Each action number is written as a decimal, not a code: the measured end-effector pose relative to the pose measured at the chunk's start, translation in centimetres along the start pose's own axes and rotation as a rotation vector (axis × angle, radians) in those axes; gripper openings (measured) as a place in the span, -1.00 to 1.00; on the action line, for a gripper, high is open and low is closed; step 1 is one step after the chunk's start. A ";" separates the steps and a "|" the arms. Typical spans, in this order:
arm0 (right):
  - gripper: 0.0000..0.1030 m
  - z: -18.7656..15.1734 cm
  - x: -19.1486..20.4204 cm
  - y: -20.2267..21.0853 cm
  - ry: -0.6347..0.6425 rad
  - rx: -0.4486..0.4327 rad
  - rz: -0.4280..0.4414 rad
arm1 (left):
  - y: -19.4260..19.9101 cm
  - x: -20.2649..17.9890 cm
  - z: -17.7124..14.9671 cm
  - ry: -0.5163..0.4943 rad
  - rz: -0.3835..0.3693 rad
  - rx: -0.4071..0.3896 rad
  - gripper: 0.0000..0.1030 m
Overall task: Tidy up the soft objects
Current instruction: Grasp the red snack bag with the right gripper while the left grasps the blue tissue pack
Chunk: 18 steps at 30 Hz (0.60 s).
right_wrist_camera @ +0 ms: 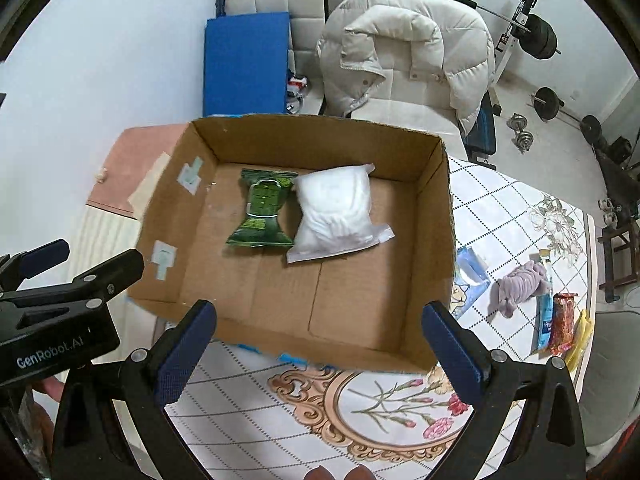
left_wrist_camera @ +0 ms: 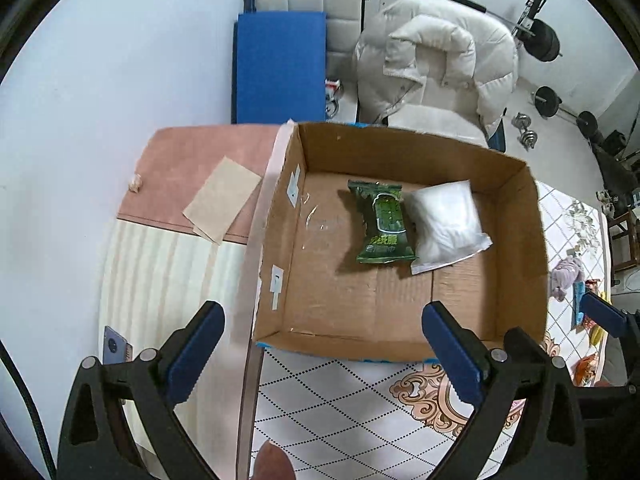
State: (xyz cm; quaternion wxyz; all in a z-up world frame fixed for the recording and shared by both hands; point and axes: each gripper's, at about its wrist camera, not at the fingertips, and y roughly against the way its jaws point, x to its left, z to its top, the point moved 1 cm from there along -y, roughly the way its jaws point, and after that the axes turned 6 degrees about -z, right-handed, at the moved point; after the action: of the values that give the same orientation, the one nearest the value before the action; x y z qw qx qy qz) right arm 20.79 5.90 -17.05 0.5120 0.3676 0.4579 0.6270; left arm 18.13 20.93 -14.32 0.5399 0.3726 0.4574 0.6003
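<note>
An open cardboard box [left_wrist_camera: 516, 216] [right_wrist_camera: 434, 216] stands on the patterned tablecloth. Inside lie a green packet [left_wrist_camera: 380, 222] [right_wrist_camera: 262, 212] and a white soft pouch [left_wrist_camera: 446, 224] [right_wrist_camera: 338, 212], side by side. My left gripper [left_wrist_camera: 324, 344] is open and empty, held above the box's near left edge. My right gripper [right_wrist_camera: 318, 340] is open and empty, above the box's near edge. A purple soft cloth [right_wrist_camera: 520, 286] [left_wrist_camera: 564, 274], a blue packet [right_wrist_camera: 472, 280], a blue tube [right_wrist_camera: 545, 312], a red snack packet [right_wrist_camera: 563, 324] and a yellow item [right_wrist_camera: 580, 336] lie on the table right of the box.
A pink board [left_wrist_camera: 192, 168] with a brown card [left_wrist_camera: 222, 198] lies left of the box. A phone [left_wrist_camera: 116, 346] lies at the left table edge. Behind the table stand a chair with a white puffy jacket [right_wrist_camera: 404, 52], a blue mat [right_wrist_camera: 246, 62] and barbell weights [right_wrist_camera: 540, 36].
</note>
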 end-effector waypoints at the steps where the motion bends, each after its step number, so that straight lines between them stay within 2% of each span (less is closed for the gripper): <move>1: 1.00 0.0 0.1 0.3 -0.001 -0.004 0.002 | 0.4 -0.1 -0.1 -0.004 -0.001 -0.009 0.97; 8: 1.00 -0.9 -0.6 3.0 -0.031 -0.023 0.050 | 3.2 -1.2 -0.2 -0.024 -0.016 -0.056 0.98; 10: 1.00 -1.1 -1.6 3.7 -0.054 -0.025 0.072 | 4.3 -2.4 -0.2 -0.044 0.004 -0.090 0.98; 14: 1.00 -1.7 -6.4 5.8 -0.129 -0.058 0.077 | 6.9 -8.0 0.5 -0.151 -0.015 -0.181 0.98; 18: 1.00 -2.3 -14.3 7.7 -0.209 -0.061 0.043 | 6.6 -16.1 1.7 -0.298 -0.089 -0.175 0.98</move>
State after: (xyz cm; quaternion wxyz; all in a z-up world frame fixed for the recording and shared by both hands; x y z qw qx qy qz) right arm 19.24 -8.98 -10.38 0.5542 0.4249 0.3745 0.6100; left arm 19.97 5.24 -6.72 0.6584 0.3884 0.3343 0.5513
